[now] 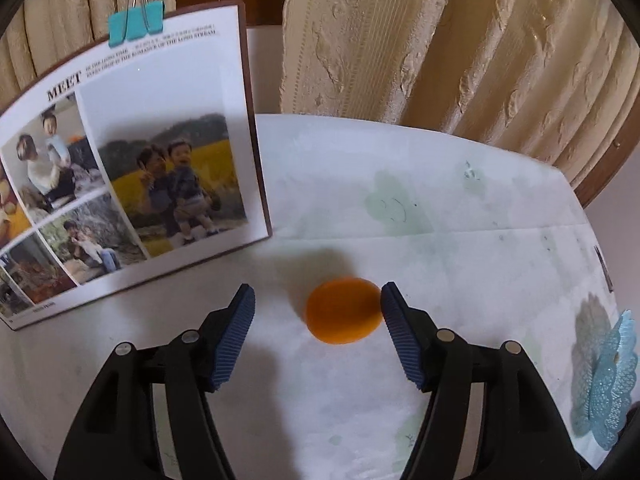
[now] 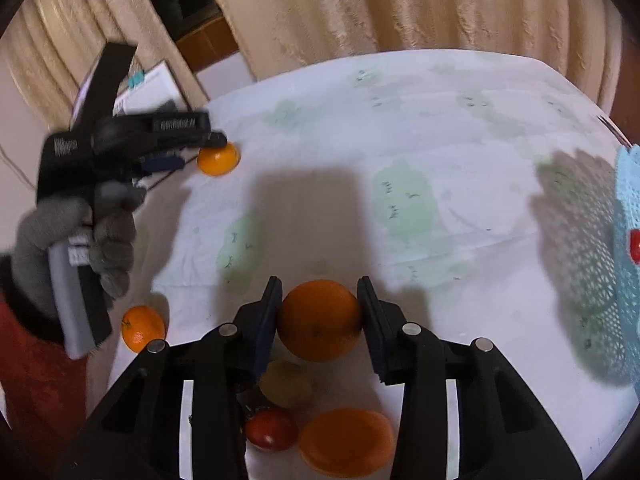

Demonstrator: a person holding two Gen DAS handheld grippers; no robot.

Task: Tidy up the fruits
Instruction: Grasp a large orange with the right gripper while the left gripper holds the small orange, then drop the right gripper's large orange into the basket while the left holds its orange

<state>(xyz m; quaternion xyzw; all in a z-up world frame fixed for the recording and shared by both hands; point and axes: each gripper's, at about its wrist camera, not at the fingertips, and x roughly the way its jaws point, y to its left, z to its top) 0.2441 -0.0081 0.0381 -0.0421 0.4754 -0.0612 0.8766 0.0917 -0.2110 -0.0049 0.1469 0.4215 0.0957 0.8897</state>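
Covering the round table, the white cloth point(image 2: 400, 152) carries an orange point(image 2: 320, 320) clamped between the right gripper point(image 2: 319, 314) fingers at 6 o'clock; the left gripper point(image 1: 318, 322) gapes around a tangerine point(image 1: 343, 311), touching its right pad.

Propped photo page point(image 1: 132, 168), teal binder clip point(image 1: 136, 24), beige curtains point(image 1: 460, 40)

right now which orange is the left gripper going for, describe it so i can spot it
Find the propped photo page with the teal clip on the white table. In front of its lower corner sits a small orange between the left gripper fingers. It lies alone, away from the other fruit.
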